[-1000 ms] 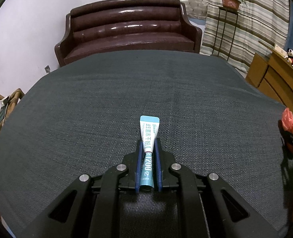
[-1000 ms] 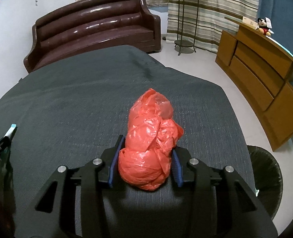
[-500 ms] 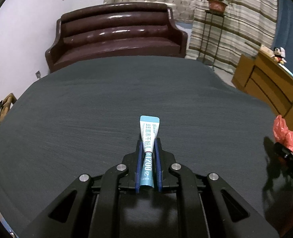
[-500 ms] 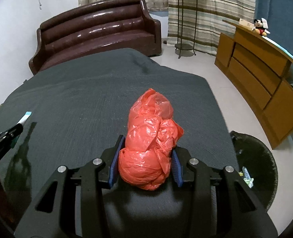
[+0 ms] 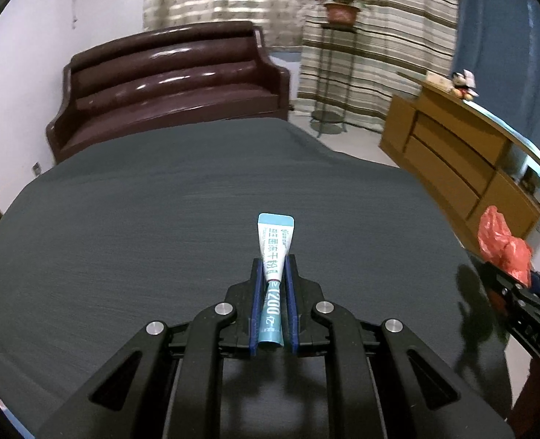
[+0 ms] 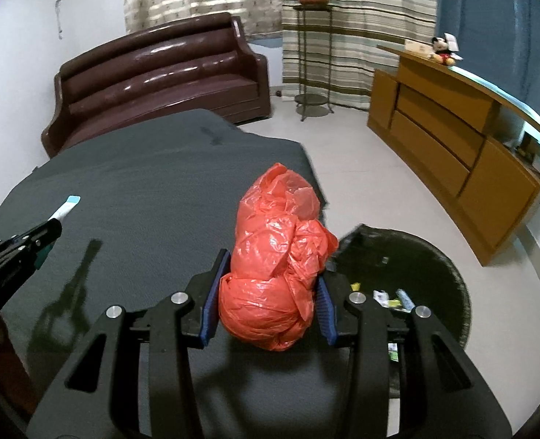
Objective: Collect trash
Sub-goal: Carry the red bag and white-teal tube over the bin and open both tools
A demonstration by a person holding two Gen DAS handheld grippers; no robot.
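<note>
Right wrist view. The right gripper (image 6: 268, 289) clamped a crumpled red plastic bag (image 6: 275, 259) between its blue pads, above the edge of a dark grey desk (image 6: 153, 183). Just right of the desk stood a black bin (image 6: 438, 267) holding small litter. At far left, the left gripper (image 6: 52, 228) pinched a blue-and-white sachet (image 6: 65, 209).

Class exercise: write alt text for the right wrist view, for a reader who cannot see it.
The right claw grips a crumpled red plastic bag above a dark cloth-covered table. A black bin with some litter stands on the floor to the right, and the left claw holds a small sachet at far left.
</note>
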